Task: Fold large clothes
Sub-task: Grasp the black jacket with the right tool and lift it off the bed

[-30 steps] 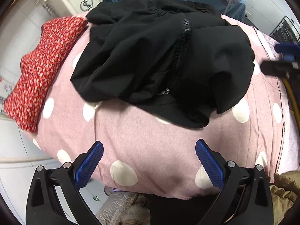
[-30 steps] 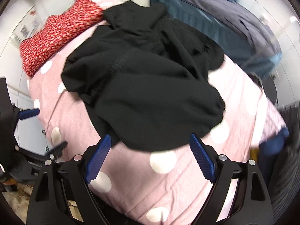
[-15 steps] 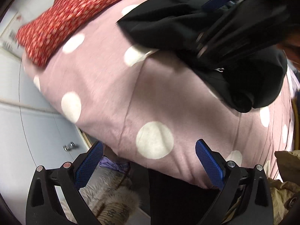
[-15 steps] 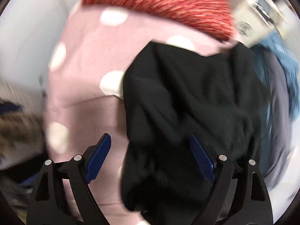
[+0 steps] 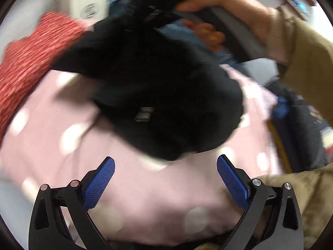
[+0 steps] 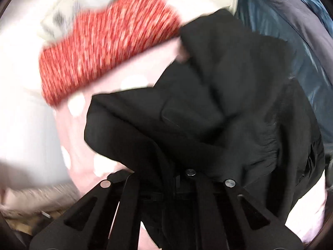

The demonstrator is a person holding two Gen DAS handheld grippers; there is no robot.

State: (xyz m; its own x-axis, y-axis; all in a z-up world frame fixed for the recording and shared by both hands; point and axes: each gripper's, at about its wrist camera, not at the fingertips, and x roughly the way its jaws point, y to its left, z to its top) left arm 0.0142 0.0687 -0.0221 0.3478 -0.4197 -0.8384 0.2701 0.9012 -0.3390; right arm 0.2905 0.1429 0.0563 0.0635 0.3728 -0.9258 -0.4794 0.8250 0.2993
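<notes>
Since the earlier frame the right gripper (image 6: 188,179) has been clamped onto the black garment (image 6: 218,114), now partly lifted off the pink dotted bedcover (image 5: 129,187) for spreading, while the left gripper (image 5: 165,177) is held wide open and empty.

garment (image 5: 162,87): black | bed cover (image 5: 124,187): pink, white dots | pillow (image 6: 108,48): red, pale flecks | left tongs (image 5: 165,179): blue ribbed pads, black frame | sleeve (image 5: 308,62): tan

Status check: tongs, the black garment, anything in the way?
Left tongs open, empty. Right tongs shut on black garment, which is bunched on the pink spotted bedding. Red pillow alongside, clear.
</notes>
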